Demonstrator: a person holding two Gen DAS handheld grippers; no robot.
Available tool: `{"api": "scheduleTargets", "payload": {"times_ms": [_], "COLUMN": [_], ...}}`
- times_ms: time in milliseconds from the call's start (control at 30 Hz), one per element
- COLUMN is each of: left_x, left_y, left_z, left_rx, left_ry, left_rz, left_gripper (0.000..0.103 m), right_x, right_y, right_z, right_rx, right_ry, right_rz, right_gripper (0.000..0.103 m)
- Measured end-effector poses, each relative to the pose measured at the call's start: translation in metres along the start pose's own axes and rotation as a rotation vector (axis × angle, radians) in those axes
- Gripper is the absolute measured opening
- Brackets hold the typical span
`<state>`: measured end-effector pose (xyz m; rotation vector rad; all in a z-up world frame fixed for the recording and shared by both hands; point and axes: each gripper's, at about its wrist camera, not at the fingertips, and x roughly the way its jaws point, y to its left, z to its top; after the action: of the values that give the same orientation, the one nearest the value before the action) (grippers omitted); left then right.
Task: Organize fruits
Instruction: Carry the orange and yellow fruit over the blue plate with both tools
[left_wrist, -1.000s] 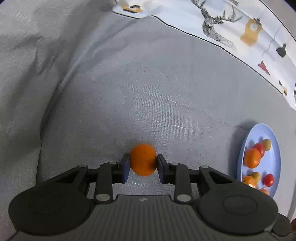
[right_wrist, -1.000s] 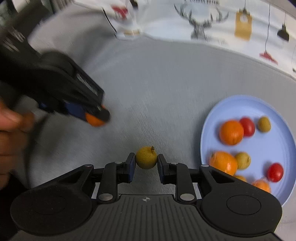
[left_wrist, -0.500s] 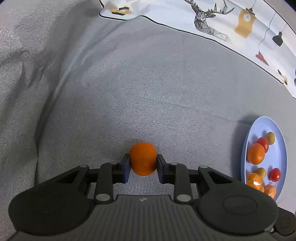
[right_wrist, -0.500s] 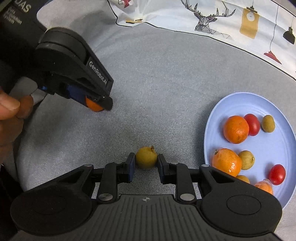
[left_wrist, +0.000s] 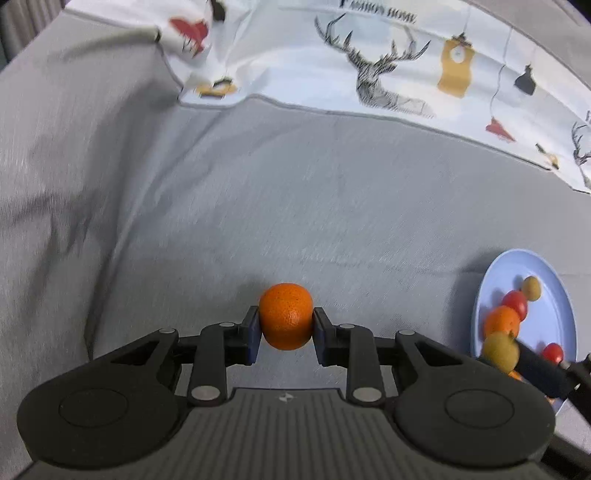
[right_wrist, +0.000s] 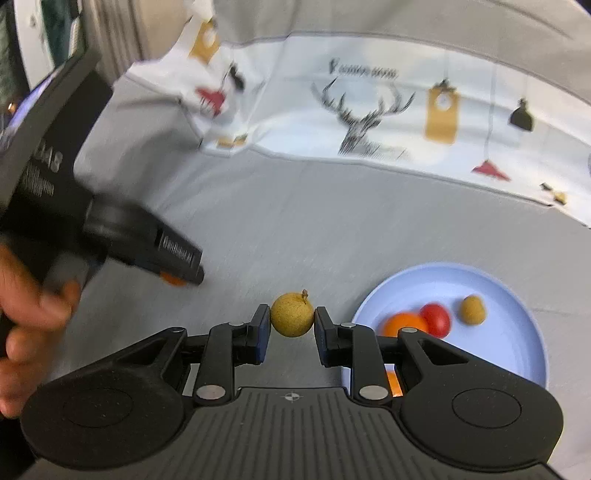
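My left gripper (left_wrist: 285, 328) is shut on a small orange (left_wrist: 285, 315), held above the grey cloth. In the right wrist view that left gripper (right_wrist: 177, 275) shows at the left, blurred, with a bit of the orange (right_wrist: 171, 279) under its tip. My right gripper (right_wrist: 291, 325) is shut on a small yellow-brown fruit (right_wrist: 291, 314) with a stem, lifted off the cloth. It appears at the right edge of the left wrist view, the yellow fruit (left_wrist: 500, 350) in front of the plate. The light blue plate (right_wrist: 517, 354) holds an orange, a red tomato and another yellow fruit.
A grey cloth (left_wrist: 332, 206) covers the surface, creased at the left. A white printed cloth with deer and clocks (left_wrist: 388, 66) lies along the far side. A hand (right_wrist: 26, 332) grips the left tool. The plate (left_wrist: 557, 317) sits at the right of the left wrist view.
Both grippers have risen with their fruits and tilted up, so more of the printed cloth shows. The right gripper with the yellow fruit has entered the left wrist view beside the plate.
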<state>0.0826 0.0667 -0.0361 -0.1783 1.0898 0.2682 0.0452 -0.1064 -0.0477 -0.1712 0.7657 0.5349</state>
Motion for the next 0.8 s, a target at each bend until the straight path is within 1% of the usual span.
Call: {"api": "scheduleTargets", "payload": {"times_ms": [100,200,500,600,633,700,800], "left_x": [-0.003,-0.002,0.001,0.001,0.000,-0.005,-0.015], "left_y": [-0.007,-0.014,-0.021,-0.022,-0.023,-0.026,-0.044], "left_z": [0.003,0.004,0.003,0.002,0.002,0.002,-0.002], "left_rx": [0.021,0.040,0.065,0.065,0.062,0.060,0.123], "left_ry": [-0.033,-0.042,-0.050,-0.054,-0.060,-0.089,-0.136], "left_rz": [0.002,0.009,0.019,0.010,-0.001,-0.059,-0.218], "left_gripper": [0.032,0.032,0.032,0.032,0.032,0.032,0.032], "right_x": [-0.006,-0.010,-0.012,-0.015,-0.017,-0.024,-0.030], "right_y": [-0.009,-0.019,-0.039,-0.043,-0.047,-0.060,-0.088], "right_z": [0.005,0.008,0.008,0.009,0.010,0.011,0.010], "right_rx": [0.019,0.050,0.105,0.116,0.127,0.178,0.303], "right_ry": [-0.049,-0.074,-0.082,-0.091,-0.101,-0.126,-0.123], "right_rz": [-0.031,-0.049,-0.080,-0.095,-0.105,-0.145,-0.221], "right_gripper": [0.027,0.027,0.027,0.027,0.027,0.027,0.027]}}
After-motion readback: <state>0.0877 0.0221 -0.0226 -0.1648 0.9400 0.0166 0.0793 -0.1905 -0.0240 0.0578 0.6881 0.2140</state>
